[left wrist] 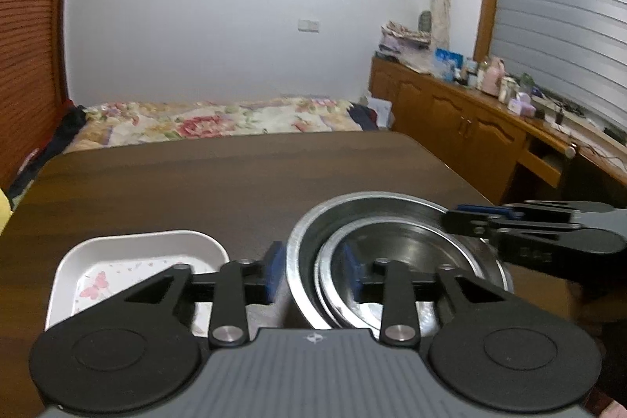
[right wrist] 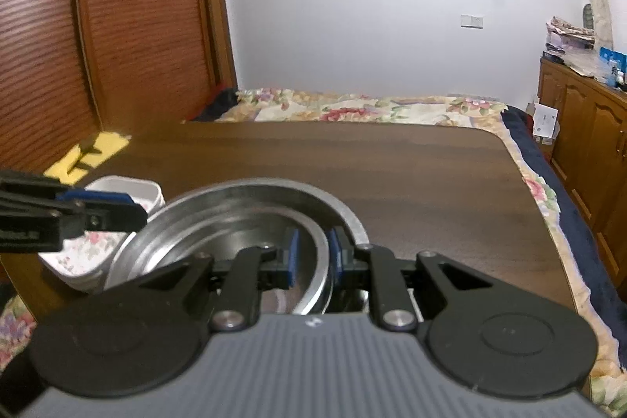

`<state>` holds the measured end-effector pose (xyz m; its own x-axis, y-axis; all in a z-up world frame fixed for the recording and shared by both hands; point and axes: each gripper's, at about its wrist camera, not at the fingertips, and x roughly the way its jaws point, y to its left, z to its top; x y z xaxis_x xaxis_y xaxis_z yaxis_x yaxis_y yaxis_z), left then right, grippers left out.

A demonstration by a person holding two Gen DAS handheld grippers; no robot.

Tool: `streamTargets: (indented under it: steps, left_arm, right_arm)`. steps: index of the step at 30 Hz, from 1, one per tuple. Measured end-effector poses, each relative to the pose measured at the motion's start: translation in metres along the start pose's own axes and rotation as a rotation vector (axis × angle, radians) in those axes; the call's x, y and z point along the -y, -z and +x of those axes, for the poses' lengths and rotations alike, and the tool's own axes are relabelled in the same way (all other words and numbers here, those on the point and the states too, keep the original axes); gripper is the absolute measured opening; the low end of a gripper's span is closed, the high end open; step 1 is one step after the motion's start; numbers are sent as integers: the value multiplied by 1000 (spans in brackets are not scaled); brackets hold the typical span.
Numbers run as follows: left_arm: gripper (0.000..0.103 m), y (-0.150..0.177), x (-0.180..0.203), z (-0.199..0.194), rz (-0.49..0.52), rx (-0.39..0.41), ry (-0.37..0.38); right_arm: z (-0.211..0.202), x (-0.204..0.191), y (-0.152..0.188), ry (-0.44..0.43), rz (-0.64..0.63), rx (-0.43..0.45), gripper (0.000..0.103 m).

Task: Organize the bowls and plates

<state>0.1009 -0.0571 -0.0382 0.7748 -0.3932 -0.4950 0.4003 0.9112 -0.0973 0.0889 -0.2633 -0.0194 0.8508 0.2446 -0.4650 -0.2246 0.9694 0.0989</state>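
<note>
A large steel bowl (left wrist: 309,253) sits on the dark wooden table (left wrist: 235,175) with a smaller steel bowl (left wrist: 411,253) nested inside it. My left gripper (left wrist: 313,273) is open, its blue pads on either side of the bowls' left rims. My right gripper (right wrist: 313,257) has its pads close on either side of the inner bowl's rim (right wrist: 321,257), inside the large bowl (right wrist: 250,198); whether they clamp it is unclear. A white square plate (left wrist: 137,245) with a butterfly print lies left of the bowls and shows in the right wrist view (right wrist: 129,190) too.
A bed with a floral cover (left wrist: 219,120) lies beyond the table's far edge. A wooden sideboard (left wrist: 462,116) with clutter stands at the right. A slatted wooden wardrobe (right wrist: 137,26) stands at the left.
</note>
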Motion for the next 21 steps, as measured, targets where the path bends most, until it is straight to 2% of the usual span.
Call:
streamTargets:
  steps: [4,6,7,9,13,15,21]
  left_arm:
    - [59,2,-2,0,-9,32,-4]
    - [69,5,0,0,-6,47,-9]
    - [69,7,1,0,0,52,-12]
    - [72,10,3,2,7,58,-21]
    - [73,17,5,5,4,61,-22]
    - [73,19,7,7,9,56,-21]
    - [72,23,7,8,14,34,-5]
  right_arm:
    - [-12,1,-2,12,7,47,21]
    - [-17,1,-2,19,5,66,27]
    - [-18,2,-2,25,2,73,31]
    - [-19,3,0,41,-5,89,47]
    - [-13,5,6,51,4,88,52]
    - [-10,5,10,59,8,87,59]
    - [-3,4,19,69,14,77,66]
